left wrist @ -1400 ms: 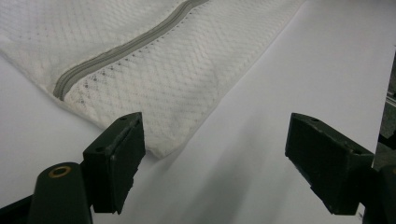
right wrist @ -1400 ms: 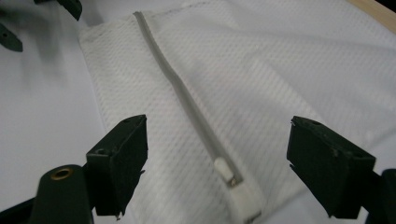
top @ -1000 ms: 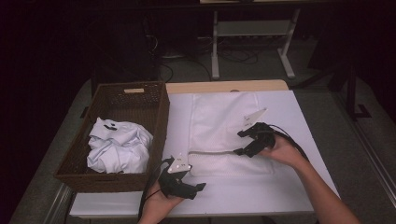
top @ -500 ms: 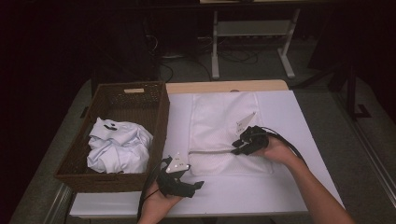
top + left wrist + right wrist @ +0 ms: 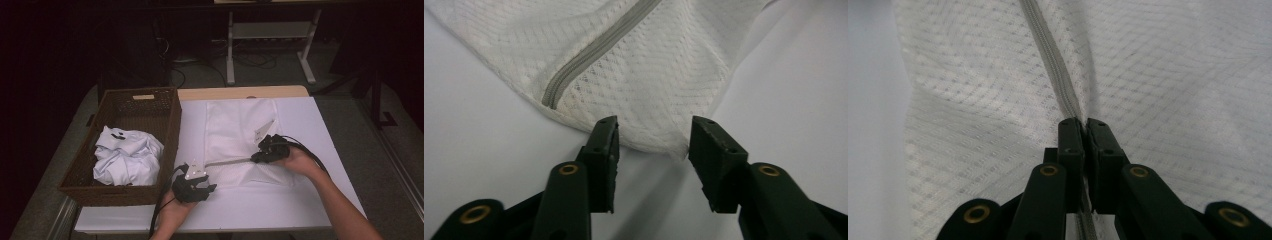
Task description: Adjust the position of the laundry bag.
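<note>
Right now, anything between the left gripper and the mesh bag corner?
Nothing visible. The left gripper has been closing, jaws either side of the mesh bag corner, pads not yet pressing. The right gripper is shut on the zipper.

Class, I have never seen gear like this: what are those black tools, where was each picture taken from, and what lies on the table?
A person holds a two-jaw claw in each hand. The high view looks down from above; the other two cameras ride on the claws. On the white table lies a white mesh bag with a grey zipper; beside it stands a wicker basket of crumpled white cloth. The right claw has just closed and pinches the zipper. The left claw has been closing, its jaws apart around the bag's corner, not yet pressing it.
</note>
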The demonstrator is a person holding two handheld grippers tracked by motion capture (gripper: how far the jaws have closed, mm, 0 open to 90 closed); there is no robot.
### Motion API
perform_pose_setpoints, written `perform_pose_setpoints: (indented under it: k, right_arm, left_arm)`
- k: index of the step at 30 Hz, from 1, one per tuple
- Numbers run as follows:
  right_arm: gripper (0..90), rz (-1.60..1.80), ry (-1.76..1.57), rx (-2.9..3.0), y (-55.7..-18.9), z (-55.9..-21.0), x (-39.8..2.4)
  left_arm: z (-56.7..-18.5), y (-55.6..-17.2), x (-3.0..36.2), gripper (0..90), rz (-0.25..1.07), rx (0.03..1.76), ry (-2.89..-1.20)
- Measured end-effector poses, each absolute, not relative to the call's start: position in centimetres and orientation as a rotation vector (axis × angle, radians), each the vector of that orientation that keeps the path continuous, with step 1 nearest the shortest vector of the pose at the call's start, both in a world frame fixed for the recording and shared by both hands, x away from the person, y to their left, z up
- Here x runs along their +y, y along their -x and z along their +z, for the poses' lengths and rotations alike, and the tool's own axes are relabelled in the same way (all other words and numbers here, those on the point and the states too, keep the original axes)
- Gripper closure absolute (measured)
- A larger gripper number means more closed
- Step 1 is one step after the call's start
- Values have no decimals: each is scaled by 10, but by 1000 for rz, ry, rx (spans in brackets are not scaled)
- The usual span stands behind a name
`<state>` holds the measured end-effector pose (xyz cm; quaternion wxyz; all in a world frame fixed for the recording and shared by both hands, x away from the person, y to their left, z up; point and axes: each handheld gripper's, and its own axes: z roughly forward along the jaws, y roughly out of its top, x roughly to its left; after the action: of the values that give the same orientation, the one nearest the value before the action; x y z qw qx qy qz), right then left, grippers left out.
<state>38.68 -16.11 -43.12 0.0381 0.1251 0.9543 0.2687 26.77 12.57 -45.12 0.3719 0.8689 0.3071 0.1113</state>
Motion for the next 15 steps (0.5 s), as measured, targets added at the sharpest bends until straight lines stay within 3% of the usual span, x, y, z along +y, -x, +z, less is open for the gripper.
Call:
perform_pose_setpoints:
  k: [7, 15]
  right_arm:
    - [843, 816, -405, 2928, -377, -423, -167]
    - [828, 811, -418, 2934, -355, -419, -178]
  left_arm:
    - [-450, -263, 120, 749, 254, 735, -2259]
    - [-442, -250, 121, 735, 239, 697, -2245]
